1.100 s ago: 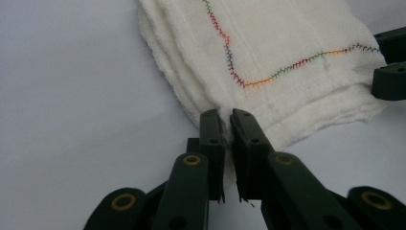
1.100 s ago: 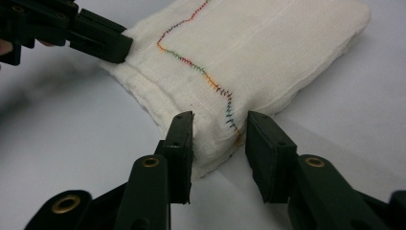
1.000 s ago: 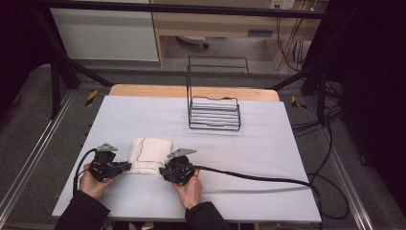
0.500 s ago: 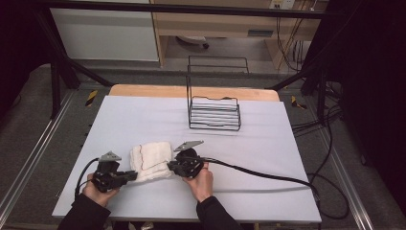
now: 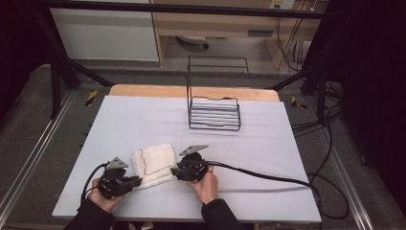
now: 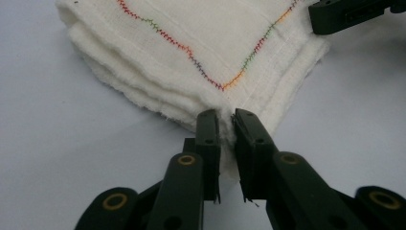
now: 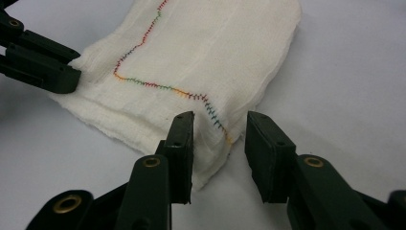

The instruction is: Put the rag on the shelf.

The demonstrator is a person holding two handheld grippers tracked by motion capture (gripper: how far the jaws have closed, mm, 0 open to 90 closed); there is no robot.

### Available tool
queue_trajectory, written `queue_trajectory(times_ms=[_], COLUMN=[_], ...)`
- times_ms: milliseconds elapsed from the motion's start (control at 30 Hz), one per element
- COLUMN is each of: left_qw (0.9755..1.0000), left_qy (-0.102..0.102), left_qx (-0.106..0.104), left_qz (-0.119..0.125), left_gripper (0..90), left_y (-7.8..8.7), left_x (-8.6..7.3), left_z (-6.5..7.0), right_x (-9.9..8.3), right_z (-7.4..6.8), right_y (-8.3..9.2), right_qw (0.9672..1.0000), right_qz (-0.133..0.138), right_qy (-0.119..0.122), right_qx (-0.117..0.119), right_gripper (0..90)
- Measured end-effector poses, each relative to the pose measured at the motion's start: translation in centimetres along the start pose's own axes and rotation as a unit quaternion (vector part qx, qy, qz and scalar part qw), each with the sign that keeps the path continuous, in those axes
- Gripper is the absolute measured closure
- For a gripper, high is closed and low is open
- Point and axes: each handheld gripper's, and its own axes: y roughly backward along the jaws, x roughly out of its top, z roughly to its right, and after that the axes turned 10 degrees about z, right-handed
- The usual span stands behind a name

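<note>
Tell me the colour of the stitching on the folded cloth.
Multicoloured zigzag stitching, running red, green, blue and orange, on the white folded cloth. It shows best in the left gripper view.

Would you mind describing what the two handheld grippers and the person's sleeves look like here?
Both the left gripper and the right gripper are black, each topped by a grey three-cornered plate. Their flat, blocky black jaws pivot on links with brass-coloured rivets, seen in the gripper views. A black cable trails from the right gripper across the table; a shorter one loops from the left. The person's sleeves are dark.
</note>
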Motion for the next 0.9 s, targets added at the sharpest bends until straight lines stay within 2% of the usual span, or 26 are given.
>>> queue_trajectory(times_ms=[100, 133, 300, 400, 500, 567, 600, 667, 767, 800, 867, 900], left_qw=[0.9997, 0.9995, 0.9980, 0.9970, 0.9967, 0.9961, 0.9960, 0.9963, 0.9971, 0.9967, 0.9967, 0.9966], left_qy=[-0.013, -0.016, -0.018, -0.026, -0.025, -0.039, -0.046, -0.050, -0.060, -0.073, -0.073, -0.075], left_qx=[0.009, 0.011, 0.033, 0.035, 0.018, 0.011, 0.010, -0.002, -0.021, -0.020, -0.033, -0.033], left_qz=[0.019, 0.025, 0.051, 0.064, 0.074, 0.079, 0.076, 0.070, 0.042, 0.030, 0.015, 0.005], left_gripper=[64.4, 60.0, 37.4, 34.0, 30.7, 30.2, 30.2, 30.9, 32.7, 33.8, 35.4, 36.4], left_y=[0.6, 0.7, 1.0, 0.6, -0.5, -1.6, -2.3, -3.9, -6.6, -7.4, -9.1, -9.8], left_x=[0.3, 0.5, 2.5, 4.4, 6.4, 7.8, 8.4, 9.5, 10.6, 10.9, 11.1, 11.1], left_z=[-0.1, -0.2, -1.5, -2.2, -2.6, -2.6, -2.5, -2.6, -2.6, -2.6, -2.6, -2.7], right_x=[-0.6, -0.8, -1.0, -0.8, -0.5, -0.2, 0.0, 0.3, 0.2, 0.1, -0.3, -0.4], right_z=[-0.3, -0.4, -0.7, -0.7, -0.5, -0.3, -0.2, 0.1, 0.6, 0.8, 0.8, 0.8], right_y=[-0.4, -0.4, -0.2, -0.1, 0.2, 0.3, 0.5, 0.7, 0.7, 0.6, 0.5, 0.5], right_qw=[0.9999, 0.9999, 0.9999, 0.9999, 0.9999, 0.9997, 0.9996, 0.9992, 0.9991, 0.9991, 0.9993, 0.9990], right_qz=[0.002, 0.009, 0.012, 0.009, 0.008, 0.007, 0.004, 0.003, 0.002, 0.002, 0.005, 0.008], right_qy=[-0.012, -0.004, -0.003, -0.001, 0.012, 0.021, 0.024, 0.036, 0.038, 0.039, 0.035, 0.040], right_qx=[-0.003, -0.008, -0.005, -0.004, -0.007, -0.008, -0.012, -0.016, -0.020, -0.017, -0.016, -0.017], right_gripper=[62.8, 64.6, 81.3, 82.8, 83.5, 83.7, 83.7, 83.7, 83.2, 82.8, 81.5, 81.1])
